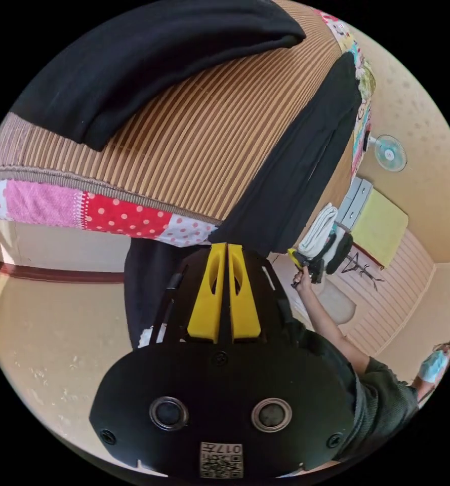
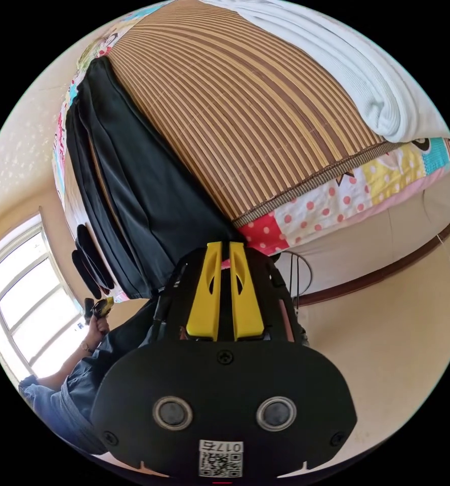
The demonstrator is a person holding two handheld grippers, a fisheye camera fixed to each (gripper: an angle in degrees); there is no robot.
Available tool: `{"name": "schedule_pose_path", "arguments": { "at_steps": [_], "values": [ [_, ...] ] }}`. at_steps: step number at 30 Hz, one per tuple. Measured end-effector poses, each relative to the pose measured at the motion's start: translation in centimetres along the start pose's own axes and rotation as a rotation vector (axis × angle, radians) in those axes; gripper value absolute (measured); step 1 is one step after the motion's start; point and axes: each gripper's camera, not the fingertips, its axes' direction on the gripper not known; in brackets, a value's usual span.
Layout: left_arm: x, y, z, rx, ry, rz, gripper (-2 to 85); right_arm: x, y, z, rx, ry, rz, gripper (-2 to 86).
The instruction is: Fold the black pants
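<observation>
Black pants [image 1: 295, 167] lying along the striped mat [image 1: 209, 136] and hanging over its edge, left gripper [image 1: 223, 253] and right gripper [image 2: 220, 250] both clamping the pants' hanging edge, folded black garment [image 1: 133, 55] resting near the mat's far edge.

The black pants [image 1: 290, 167] lie stretched lengthwise, one end hanging over the edge.

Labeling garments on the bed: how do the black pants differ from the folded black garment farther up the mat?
The black pants lie stretched out long, one end drooping over the bed's edge; the folded black garment is a compact bundle lying wholly on the striped mat. The pants show lengthwise creases; the bundle shows a rounded fold edge. Both are black and lie on the mat.
</observation>
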Motion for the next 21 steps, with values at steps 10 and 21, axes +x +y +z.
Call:
{"name": "schedule_pose_path", "arguments": {
  "at_steps": [10,21],
  "values": [
    [1.9,0.1,5.4,-0.241,-0.093,-0.276,-0.6,1.7,3.9,-2.5,0.155,0.194,0.005,11.1],
    [12.3,4.8,15.0,-0.293,-0.162,0.341,-0.4,4.5,8.4,-7.3,0.136,-0.233,-0.184,3.9]
  ]
}}
